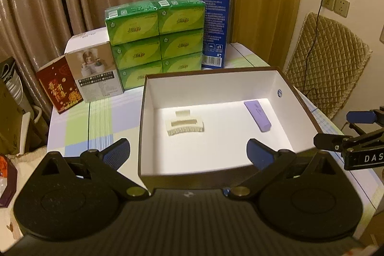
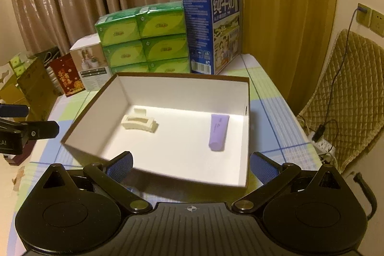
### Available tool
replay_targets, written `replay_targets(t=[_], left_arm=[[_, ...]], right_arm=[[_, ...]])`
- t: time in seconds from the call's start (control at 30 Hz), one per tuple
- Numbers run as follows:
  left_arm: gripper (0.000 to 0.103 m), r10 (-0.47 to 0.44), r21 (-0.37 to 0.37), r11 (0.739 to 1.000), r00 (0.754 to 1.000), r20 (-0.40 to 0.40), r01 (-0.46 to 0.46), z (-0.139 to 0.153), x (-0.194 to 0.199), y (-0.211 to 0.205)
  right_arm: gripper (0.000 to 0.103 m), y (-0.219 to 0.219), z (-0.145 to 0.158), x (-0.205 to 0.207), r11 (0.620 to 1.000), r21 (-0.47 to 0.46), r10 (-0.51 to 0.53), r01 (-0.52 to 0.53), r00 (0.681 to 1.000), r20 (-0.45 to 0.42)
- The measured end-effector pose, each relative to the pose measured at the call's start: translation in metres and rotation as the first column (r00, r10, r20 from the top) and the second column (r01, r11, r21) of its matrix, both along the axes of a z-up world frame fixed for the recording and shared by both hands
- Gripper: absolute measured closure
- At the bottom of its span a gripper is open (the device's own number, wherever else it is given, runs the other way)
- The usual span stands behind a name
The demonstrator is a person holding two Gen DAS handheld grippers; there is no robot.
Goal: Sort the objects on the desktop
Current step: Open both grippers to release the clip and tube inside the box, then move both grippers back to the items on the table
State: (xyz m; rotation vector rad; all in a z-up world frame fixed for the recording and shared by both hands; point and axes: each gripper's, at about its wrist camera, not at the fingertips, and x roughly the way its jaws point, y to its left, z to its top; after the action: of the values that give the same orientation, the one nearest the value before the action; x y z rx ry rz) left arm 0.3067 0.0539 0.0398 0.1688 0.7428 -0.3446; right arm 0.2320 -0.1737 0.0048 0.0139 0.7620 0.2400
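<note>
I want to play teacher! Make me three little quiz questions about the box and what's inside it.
1. True or false: the cream hair clip and the purple tube touch each other inside the box.
2. Which stands behind the box? A) green tissue packs B) a red kettle C) a bicycle.
3. Fill in: both the left gripper and the right gripper are ____ and hold nothing.

Key: 1 false, they lie apart; 2 A; 3 open.
</note>
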Motion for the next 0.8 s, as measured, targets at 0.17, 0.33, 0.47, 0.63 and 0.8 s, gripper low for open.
replay_targets(t=[0.17,0.33,0.47,0.63,0.8], left_arm=[[0.001,0.005,-0.017,1.000,1.000,-0.011,-0.005,0.001,-0.020,0.008],[0.001,0.008,-0.020,1.000,1.000,-0.019,-0.008,0.000,-0.037,0.013],[0.001,0.010,-0.023,1.000,0.999,-0.040,-0.011,-0.006,-0.049,0.017],[0.001,0.008,-0.013,1.000,0.997,-0.076,-0.009,-0.022,-0.064,0.023],[0.001,0.005,0.018,1.000,0.993,-0.119,-0.002,-0.042,-0.080,0.028]], right_arm=[[0.002,0.002,0.002,-0.022,1.000,0.015,0.006,-0.006,1.000,-0.004],[0.002,0.005,0.000,-0.040,1.000,0.016,0.011,-0.011,1.000,-0.020],[0.002,0.006,-0.005,-0.053,1.000,0.024,0.015,-0.014,0.999,-0.041],[0.002,0.005,-0.017,-0.065,1.000,0.028,0.016,-0.014,0.996,-0.084],[0.002,0.002,-0.033,-0.076,0.999,0.034,0.013,-0.009,0.990,-0.143]])
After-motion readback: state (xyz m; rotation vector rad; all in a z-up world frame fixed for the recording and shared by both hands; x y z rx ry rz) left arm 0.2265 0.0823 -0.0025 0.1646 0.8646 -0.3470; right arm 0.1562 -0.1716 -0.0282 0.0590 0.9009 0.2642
